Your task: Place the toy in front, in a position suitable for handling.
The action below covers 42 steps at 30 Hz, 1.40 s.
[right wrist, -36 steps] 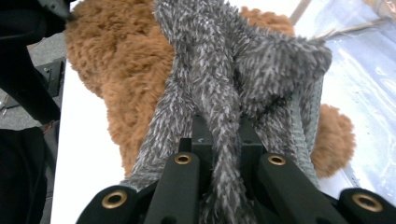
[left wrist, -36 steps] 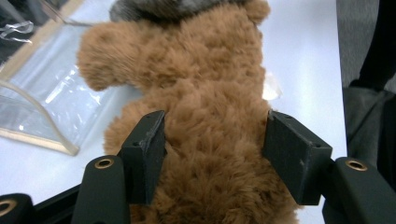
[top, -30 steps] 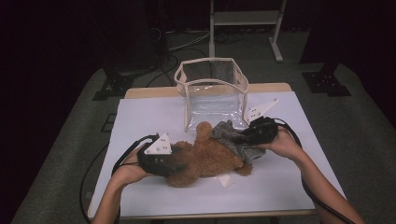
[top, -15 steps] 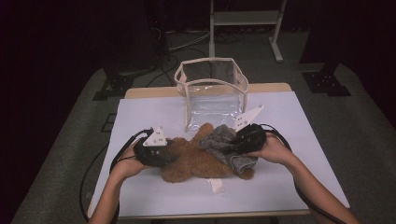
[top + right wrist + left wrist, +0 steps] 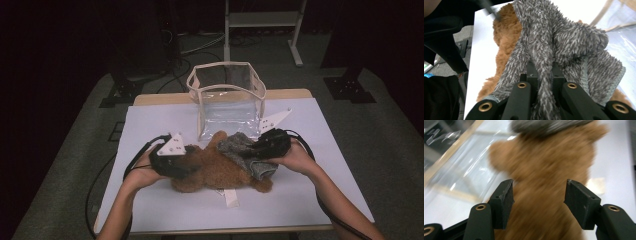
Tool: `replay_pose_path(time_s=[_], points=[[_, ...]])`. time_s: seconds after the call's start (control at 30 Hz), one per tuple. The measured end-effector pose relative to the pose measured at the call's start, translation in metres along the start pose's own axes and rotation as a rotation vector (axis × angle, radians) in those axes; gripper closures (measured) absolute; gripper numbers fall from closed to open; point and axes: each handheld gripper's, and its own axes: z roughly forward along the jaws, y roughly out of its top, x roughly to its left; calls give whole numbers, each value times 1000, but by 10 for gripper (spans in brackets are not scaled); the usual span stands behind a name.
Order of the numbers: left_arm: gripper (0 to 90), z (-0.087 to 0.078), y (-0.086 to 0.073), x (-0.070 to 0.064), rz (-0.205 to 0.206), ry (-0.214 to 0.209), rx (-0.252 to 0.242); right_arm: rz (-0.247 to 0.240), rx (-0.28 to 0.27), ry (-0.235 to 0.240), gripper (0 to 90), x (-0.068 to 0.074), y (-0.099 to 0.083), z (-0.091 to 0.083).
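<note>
A brown teddy bear lies on the white table, in front of a clear plastic bag. Draped over the bear's right end is a grey fuzzy garment. My right gripper is shut on it; in the right gripper view the grey pile bunches over the closed jaws, with the bear behind. My left gripper is at the bear's left end. Its jaws stand open around the blurred bear, with the garment beyond.
The clear bag stands open-topped with beige trim at the table's back centre, and its wall also lies left of the bear. A white tag sticks out below the bear. Cables trail from both grippers. A metal stand is on the floor behind.
My right gripper has moved left with the grey garment, drawing it further over the bear. The left gripper has shifted slightly up and right at the bear's other end.
</note>
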Motion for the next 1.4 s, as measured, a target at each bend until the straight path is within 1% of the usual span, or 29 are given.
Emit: replay_pose_path(time_s=[0.03,0.07,0.13,0.17,0.2,0.27,0.3,0.37,0.47,0.5,0.53,0.63,0.67,0.77,0.8,0.83,0.87,0.9,0.93,0.97,1.0,1.03,1.07,1.1,1.17,1.23,1.33,1.37,1.4], points=[[388,10,13,-11,34,-28,-7,4,-5,-16,818,-2,-3,-3],[384,10,13,-11,34,-28,-7,4,-5,-16,818,-2,-3,-3],[382,20,22,-20,66,-51,-12,12,-10,-24,818,-3,-7,-8],[375,25,27,-23,80,-63,-15,25,-15,-36,818,-4,-13,-14],[375,30,30,-27,89,-74,-19,25,-15,-36,818,-4,-13,-14],[365,39,36,-33,107,-91,-24,28,-21,-42,818,-6,-19,-20],[356,44,38,-36,108,-98,-28,31,-24,-47,817,-7,-22,-23],[333,53,41,-38,119,-94,-22,48,-33,-51,817,-9,-30,-28],[306,66,45,-41,113,-91,-34,71,-43,-57,818,-11,-39,-34],[273,69,47,-41,116,-93,-30,85,-51,-55,818,-13,-44,-37],[273,72,49,-42,119,-89,-28,85,-51,-55,818,-13,-44,-37],[222,84,54,-43,142,-54,-1,96,-59,-54,817,-16,-49,-39],[221,88,56,-44,152,-33,11,100,-60,-55,817,-16,-50,-39],[220,98,59,-43,163,2,37,112,-75,-56,817,-19,-53,-41],[260,99,60,-42,178,26,47,114,-76,-57,817,-20,-54,-42],[436,100,62,-39,173,52,38,125,-84,-58,817,-22,-56,-43],[539,100,62,-39,173,52,38,125,-84,-58,817,-22,-56,-43],[539,99,63,-38,171,58,33,133,-88,-58,818,-23,-58,-44],[611,98,64,-37,172,61,32,137,-93,-57,817,-23,-59,-45],[645,98,65,-37,174,65,35,142,-95,-57,817,-24,-60,-45],[670,96,66,-36,178,62,34,146,-95,-56,817,-24,-61,-46],[684,94,67,-34,166,41,17,142,-96,-55,817,-24,-62,-46],[700,91,67,-32,142,16,-6,145,-100,-52,817,-24,-63,-46],[722,88,66,-29,121,0,-30,145,-105,-49,817,-24,-64,-46],[744,83,65,-25,86,-15,-67,148,-111,-42,817,-23,-64,-47],[787,79,65,-22,62,-36,-96,139,-119,-34,817,-20,-63,-47],[788,77,63,-20,52,-46,-95,130,-117,-33,817,-18,-62,-46],[758,78,63,-21,52,-49,-90,127,-112,-34,817,-18,-60,-46],[758,79,62,-22,56,-60,-82,127,-112,-34,817,-18,-60,-46]])
